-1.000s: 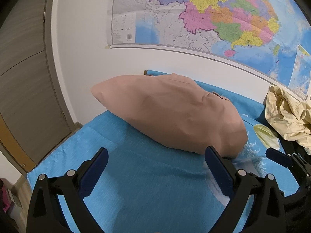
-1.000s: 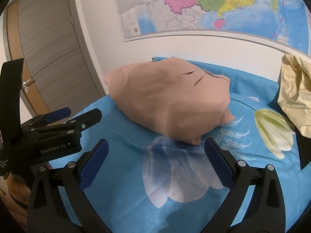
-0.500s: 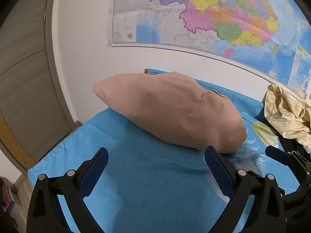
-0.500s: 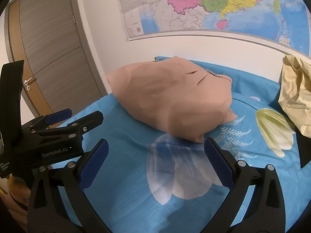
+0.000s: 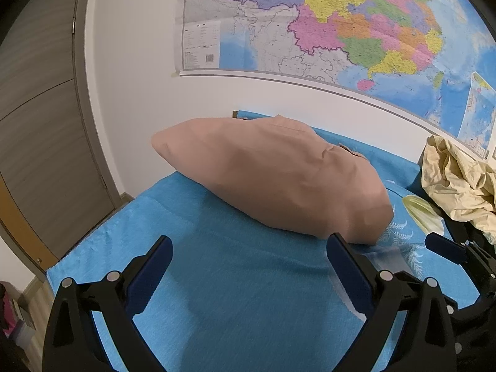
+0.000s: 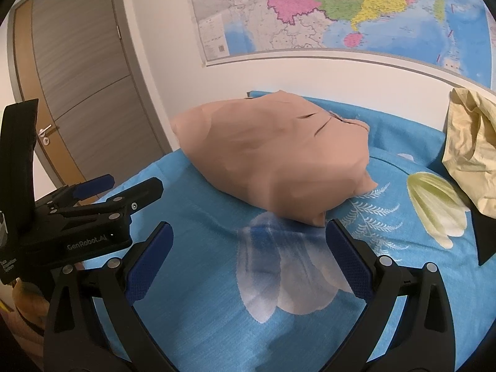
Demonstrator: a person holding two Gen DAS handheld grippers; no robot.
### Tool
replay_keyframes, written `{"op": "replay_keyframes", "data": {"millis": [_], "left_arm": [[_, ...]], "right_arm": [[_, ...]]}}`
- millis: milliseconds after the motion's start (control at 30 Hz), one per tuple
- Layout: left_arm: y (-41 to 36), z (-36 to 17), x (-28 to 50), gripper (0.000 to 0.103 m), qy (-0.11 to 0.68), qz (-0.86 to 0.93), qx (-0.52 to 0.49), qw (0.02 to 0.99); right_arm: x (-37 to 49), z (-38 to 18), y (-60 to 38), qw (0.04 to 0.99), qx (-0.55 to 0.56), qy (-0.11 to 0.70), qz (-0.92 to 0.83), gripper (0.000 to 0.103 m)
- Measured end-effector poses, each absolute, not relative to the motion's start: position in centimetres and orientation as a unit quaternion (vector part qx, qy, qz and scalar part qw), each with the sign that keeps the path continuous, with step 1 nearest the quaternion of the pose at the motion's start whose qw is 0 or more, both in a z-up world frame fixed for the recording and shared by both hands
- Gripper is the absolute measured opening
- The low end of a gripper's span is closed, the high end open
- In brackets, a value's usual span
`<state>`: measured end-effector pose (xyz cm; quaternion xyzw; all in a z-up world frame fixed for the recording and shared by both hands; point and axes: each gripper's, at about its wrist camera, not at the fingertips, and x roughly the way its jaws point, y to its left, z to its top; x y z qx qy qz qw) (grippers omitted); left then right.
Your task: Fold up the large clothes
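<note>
A folded tan-pink garment point(image 5: 279, 179) point(image 6: 279, 161) lies as a puffy bundle on the blue cloth-covered surface point(image 5: 232, 294) point(image 6: 201, 204), near the wall. My left gripper point(image 5: 248, 257) stands open a little in front of it, holding nothing. My right gripper point(image 6: 248, 241) is open too, with its right finger close to the bundle's near corner but apart from it. The left gripper's body point(image 6: 102, 214) shows at the left of the right wrist view. A crumpled pale yellow garment point(image 5: 458, 183) point(image 6: 471, 148) lies at the far right.
A large coloured map point(image 5: 341, 24) hangs on the white wall behind. A grey wooden door point(image 6: 83, 86) stands to the left. The blue cloth carries a white and green flower print point(image 6: 434, 204). Its left edge point(image 5: 93, 238) drops off toward the floor.
Both grippers have drawn back slightly and risen; the tan-pink bundle sits a little farther from the fingers. Both stay open and empty.
</note>
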<state>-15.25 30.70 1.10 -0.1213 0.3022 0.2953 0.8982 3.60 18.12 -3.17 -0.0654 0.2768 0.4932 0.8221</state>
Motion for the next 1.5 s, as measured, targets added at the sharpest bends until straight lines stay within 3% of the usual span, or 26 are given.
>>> {"op": "replay_keyframes", "data": {"millis": [1500], "left_arm": [[30.76, 0.58, -15.53, 0.096, 0.312, 0.296, -0.121, 0.895]], "right_arm": [[3.7, -3.58, 18.01, 0.821, -0.055, 0.286, 0.491, 0.097]]}}
